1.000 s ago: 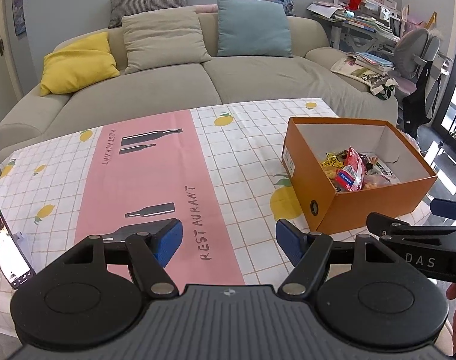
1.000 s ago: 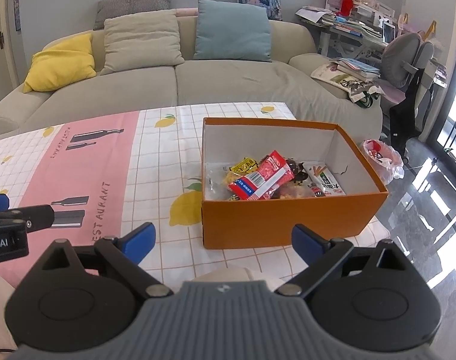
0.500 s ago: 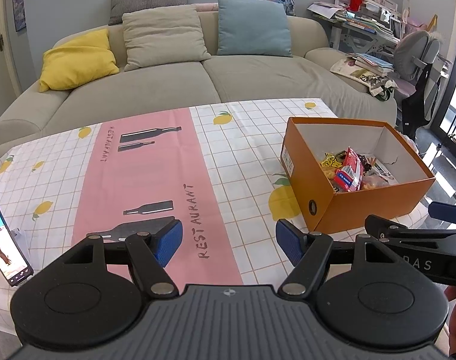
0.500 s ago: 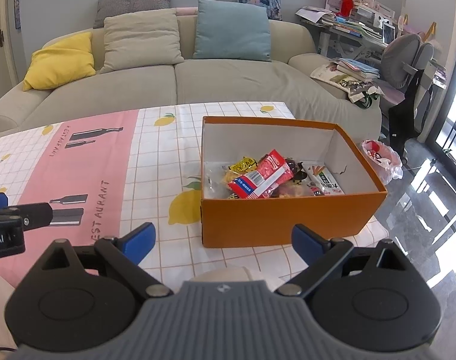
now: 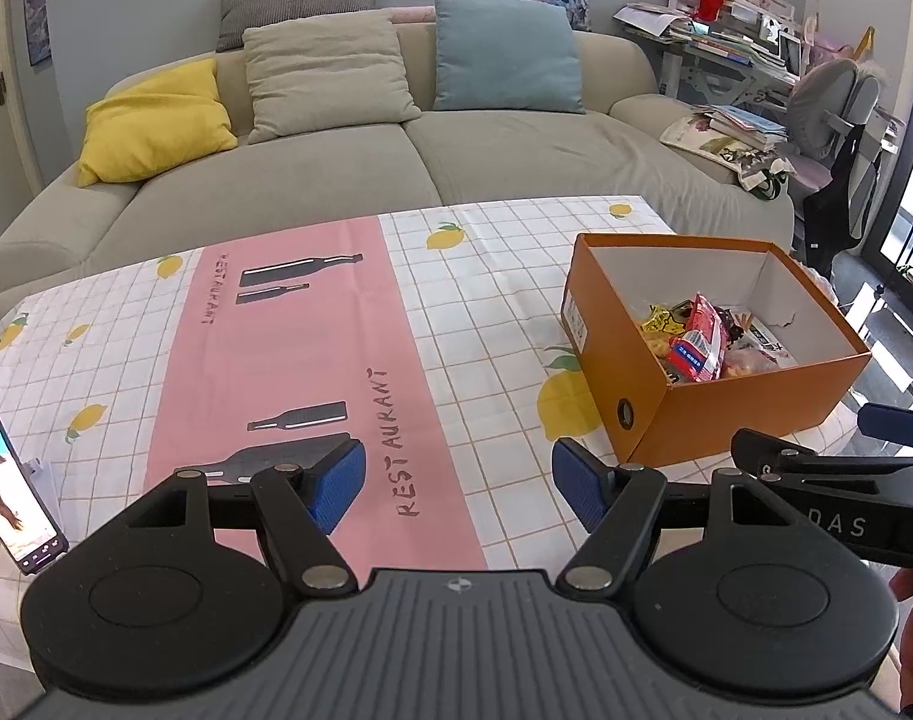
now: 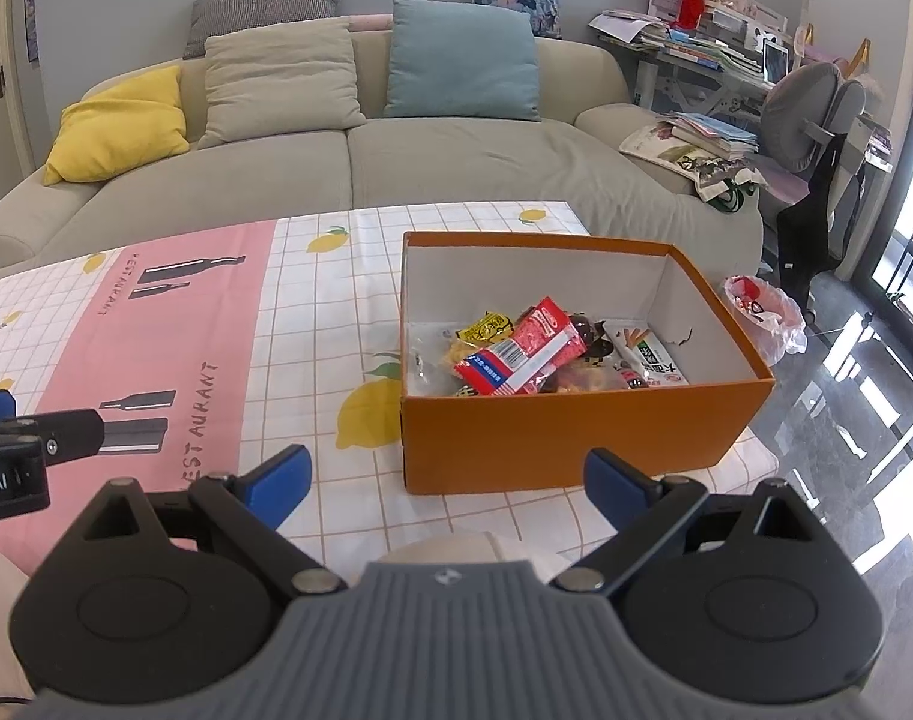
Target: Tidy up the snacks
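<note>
Lemon-print tablecloth [image 6: 312, 324], orange box [image 6: 564, 432] of snacks [image 6: 528, 348]; left gripper [image 5: 456, 480], right gripper [image 6: 450, 483] gaping, empty.

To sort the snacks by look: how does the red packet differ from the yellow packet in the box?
The red packet is larger and lies on top of the pile; the yellow packet is smaller, behind it and partly covered. Both lie in the orange box.

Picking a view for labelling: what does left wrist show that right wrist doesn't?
Left wrist only: a phone propped at the table's left edge, and the box's end hole.
Right wrist only: a plastic bag on the floor past the box.
Both: orange box of snacks, tablecloth, sofa, cluttered desk.
</note>
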A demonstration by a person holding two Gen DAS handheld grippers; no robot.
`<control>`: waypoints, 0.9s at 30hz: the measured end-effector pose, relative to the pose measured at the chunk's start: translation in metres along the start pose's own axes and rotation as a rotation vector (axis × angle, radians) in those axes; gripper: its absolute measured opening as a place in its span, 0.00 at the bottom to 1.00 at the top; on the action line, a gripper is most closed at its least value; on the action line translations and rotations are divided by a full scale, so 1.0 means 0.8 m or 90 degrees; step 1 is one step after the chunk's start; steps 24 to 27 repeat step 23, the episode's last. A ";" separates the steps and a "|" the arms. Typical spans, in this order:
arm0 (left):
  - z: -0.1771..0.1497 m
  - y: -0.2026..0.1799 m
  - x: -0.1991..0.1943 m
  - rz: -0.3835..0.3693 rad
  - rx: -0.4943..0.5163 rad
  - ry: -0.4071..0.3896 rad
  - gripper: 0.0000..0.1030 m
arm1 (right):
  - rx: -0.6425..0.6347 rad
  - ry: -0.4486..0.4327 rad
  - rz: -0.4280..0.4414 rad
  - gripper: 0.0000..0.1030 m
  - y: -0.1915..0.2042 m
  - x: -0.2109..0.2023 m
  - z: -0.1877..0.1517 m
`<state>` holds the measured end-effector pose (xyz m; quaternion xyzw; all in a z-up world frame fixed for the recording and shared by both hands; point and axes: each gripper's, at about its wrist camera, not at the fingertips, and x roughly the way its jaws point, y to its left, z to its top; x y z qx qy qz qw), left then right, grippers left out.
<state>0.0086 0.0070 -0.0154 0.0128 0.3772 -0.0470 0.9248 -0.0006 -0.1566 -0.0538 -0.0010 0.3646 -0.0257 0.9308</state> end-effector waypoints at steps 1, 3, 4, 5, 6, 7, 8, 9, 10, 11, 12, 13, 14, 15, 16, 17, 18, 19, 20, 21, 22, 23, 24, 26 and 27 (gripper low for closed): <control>0.000 0.000 0.000 0.000 0.000 0.000 0.81 | 0.001 0.001 0.000 0.92 0.000 0.000 0.000; 0.000 0.000 -0.001 0.000 0.000 -0.001 0.81 | 0.001 0.002 0.000 0.92 0.001 0.000 0.000; 0.000 0.000 -0.001 0.000 0.000 -0.001 0.81 | 0.002 0.003 0.000 0.92 0.001 0.000 0.000; 0.000 0.000 -0.001 0.000 0.000 -0.001 0.81 | 0.002 0.003 -0.001 0.92 0.001 0.000 0.000; 0.000 0.000 -0.002 -0.001 0.000 -0.001 0.81 | 0.002 0.004 -0.001 0.92 0.001 0.000 0.000; 0.000 0.000 -0.001 -0.001 0.000 -0.001 0.81 | 0.003 0.004 -0.001 0.92 0.001 0.000 0.000; 0.000 0.000 -0.002 0.000 0.000 -0.001 0.81 | 0.003 0.004 -0.001 0.92 0.001 0.000 0.000; 0.000 -0.001 -0.002 0.000 0.000 -0.001 0.81 | 0.004 0.004 -0.002 0.92 0.001 0.000 0.000; 0.000 -0.001 -0.002 0.000 0.000 -0.001 0.81 | 0.004 0.004 -0.002 0.92 0.002 0.000 0.000; 0.000 -0.001 -0.002 0.000 0.000 -0.001 0.81 | 0.004 0.005 -0.002 0.92 0.001 0.000 0.000; 0.000 -0.001 -0.002 0.000 0.000 -0.001 0.81 | 0.004 0.005 -0.002 0.92 0.001 0.000 0.000; 0.000 -0.001 -0.002 0.000 -0.001 -0.001 0.81 | 0.004 0.005 -0.002 0.92 0.002 0.000 0.000; 0.000 -0.001 -0.002 0.000 -0.001 -0.001 0.81 | 0.004 0.005 -0.002 0.92 0.001 0.000 0.000; 0.000 -0.001 -0.002 0.000 -0.001 -0.001 0.81 | 0.004 0.005 -0.002 0.92 0.002 0.000 0.000; 0.000 -0.001 -0.002 -0.001 0.000 -0.001 0.81 | 0.005 0.005 -0.002 0.92 0.002 0.000 0.000; 0.000 -0.001 -0.003 -0.001 0.000 -0.002 0.81 | 0.005 0.005 -0.002 0.92 0.002 0.000 -0.001; 0.001 -0.002 -0.003 -0.002 0.000 -0.002 0.81 | 0.005 0.005 -0.002 0.92 0.001 0.000 -0.001; 0.001 -0.002 -0.004 -0.004 0.002 -0.003 0.81 | 0.004 0.005 -0.002 0.92 0.001 0.000 -0.001; 0.001 -0.003 -0.005 -0.005 0.003 -0.005 0.81 | 0.004 0.006 -0.002 0.92 0.001 0.000 -0.001; 0.001 -0.003 -0.005 -0.006 0.004 -0.006 0.81 | 0.004 0.006 -0.002 0.92 0.001 0.000 -0.001; 0.001 -0.003 -0.006 -0.007 0.004 -0.007 0.81 | 0.004 0.007 -0.002 0.92 0.002 0.001 -0.001; 0.001 -0.003 -0.005 -0.007 0.003 -0.007 0.81 | 0.004 0.008 -0.002 0.92 0.003 0.001 -0.001; 0.001 -0.003 -0.005 -0.007 0.003 -0.007 0.81 | 0.004 0.008 -0.002 0.92 0.003 0.001 -0.001; 0.001 -0.003 -0.005 -0.007 0.003 -0.007 0.81 | 0.004 0.008 -0.002 0.92 0.003 0.001 -0.001; 0.001 -0.003 -0.005 -0.007 0.003 -0.007 0.81 | 0.004 0.008 -0.002 0.92 0.003 0.001 -0.001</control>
